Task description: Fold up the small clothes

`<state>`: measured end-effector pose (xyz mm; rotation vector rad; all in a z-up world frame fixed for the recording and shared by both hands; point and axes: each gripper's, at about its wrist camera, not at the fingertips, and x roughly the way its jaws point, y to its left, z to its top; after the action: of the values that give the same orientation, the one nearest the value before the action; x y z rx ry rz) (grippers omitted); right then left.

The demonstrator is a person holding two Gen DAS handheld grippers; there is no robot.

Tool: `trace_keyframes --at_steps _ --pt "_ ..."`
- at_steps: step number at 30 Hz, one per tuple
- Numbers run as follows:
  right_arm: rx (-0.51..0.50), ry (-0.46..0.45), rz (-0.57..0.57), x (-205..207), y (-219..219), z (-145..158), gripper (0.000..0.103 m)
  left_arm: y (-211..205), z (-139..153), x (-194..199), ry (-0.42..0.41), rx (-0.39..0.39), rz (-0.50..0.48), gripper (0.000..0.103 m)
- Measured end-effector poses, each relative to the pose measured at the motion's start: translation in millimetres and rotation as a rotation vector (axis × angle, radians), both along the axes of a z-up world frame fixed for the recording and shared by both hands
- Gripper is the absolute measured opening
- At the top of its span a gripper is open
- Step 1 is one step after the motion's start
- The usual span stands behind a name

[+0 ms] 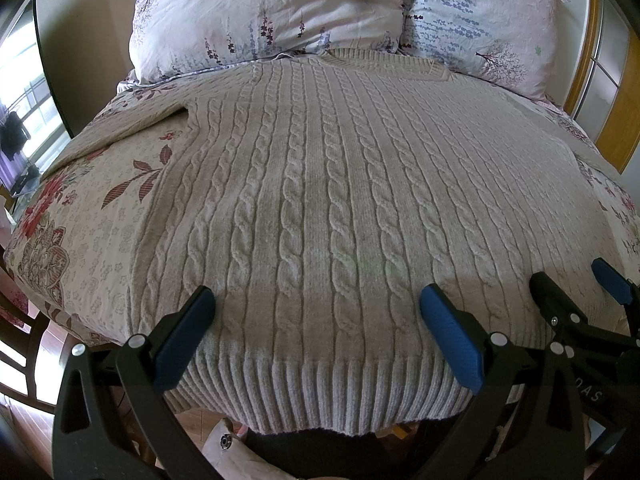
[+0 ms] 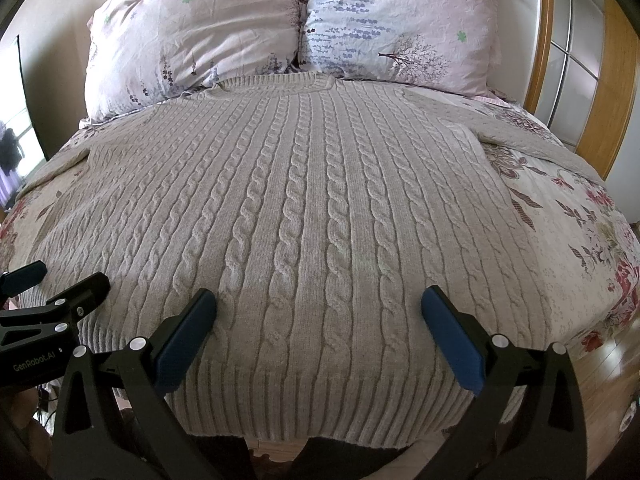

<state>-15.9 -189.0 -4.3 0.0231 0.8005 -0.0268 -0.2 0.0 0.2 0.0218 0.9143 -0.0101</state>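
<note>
the cable-knit sweater (image 1: 320,184) lies flat and face up on the bed (image 1: 92,240), collar toward the two floral pillows (image 1: 272,8), ribbed hem (image 1: 320,392) hanging just over the near edge. i judge this the very start — nothing is folded yet, both sleeves spread out to the sides. my left gripper (image 1: 316,320) hovers over the hem with jaws wide, holding nothing; my right gripper (image 2: 320,316) sits just beside it, jaws equally wide and empty. next i'd say each needs to move out to a hem corner or sleeve, close on the knit and carry it inward. on the left gripper's body, seen from the right wrist, i read "genrobot.ai" (image 2: 34,362); the lettering on the other body is only partly legible.
</note>
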Motion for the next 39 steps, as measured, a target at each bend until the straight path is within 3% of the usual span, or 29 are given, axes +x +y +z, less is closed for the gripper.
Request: trace_keyframes --at_steps 22,29,31,34,38,39 --pt "-0.002 0.022 0.038 6 -1 -1 0.102 -1 2 7 0.024 0.008 -0.018 0.101" --pt "0.007 0.012 0.177 18 -8 2 0.102 -2 7 16 0.015 0.006 -0.068 0.101" --pt "0.048 0.022 0.166 27 -23 8 0.102 2 16 25 -0.014 -0.008 -0.080 0.101" --pt "0.161 -0.032 0.060 46 -71 33 0.102 7 39 42 -0.101 -0.009 -0.089 0.101" --pt "0.361 -0.085 -0.175 80 -171 61 0.101 7 60 67 -0.181 -0.027 -0.129 0.101" --pt "0.400 -0.081 -0.225 89 -195 63 0.095 6 64 78 -0.189 -0.030 -0.139 0.101"
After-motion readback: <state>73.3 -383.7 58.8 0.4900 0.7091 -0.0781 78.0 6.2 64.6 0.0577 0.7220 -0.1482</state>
